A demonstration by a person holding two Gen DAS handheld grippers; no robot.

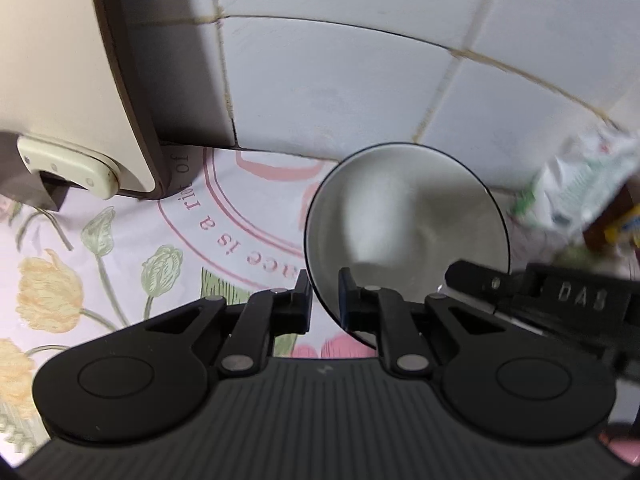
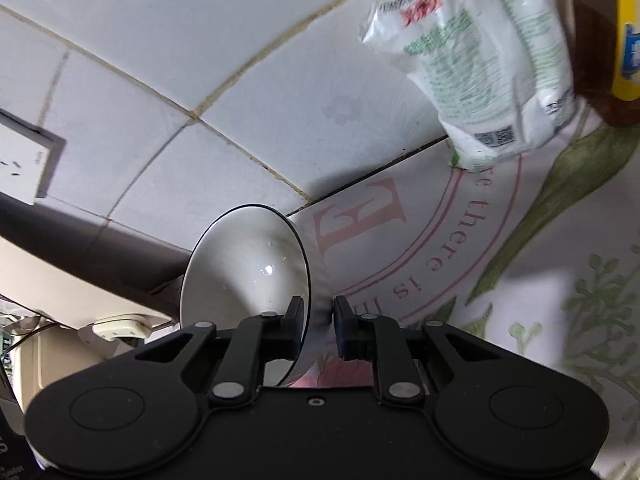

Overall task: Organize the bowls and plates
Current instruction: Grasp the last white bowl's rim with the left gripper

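A white bowl with a thin dark rim is held tilted above the flowered tablecloth, its inside facing the left wrist camera. My left gripper is shut on its near left rim, one finger inside and one outside. My right gripper shows as a black body at the bowl's right rim. In the right wrist view the same bowl stands on edge, and my right gripper is shut on its rim, left finger inside the bowl.
A cream appliance with a brown edge stands at the left against the tiled wall. A white and green packet and a brown jar with a yellow label stand at the right. A wall socket is at far left.
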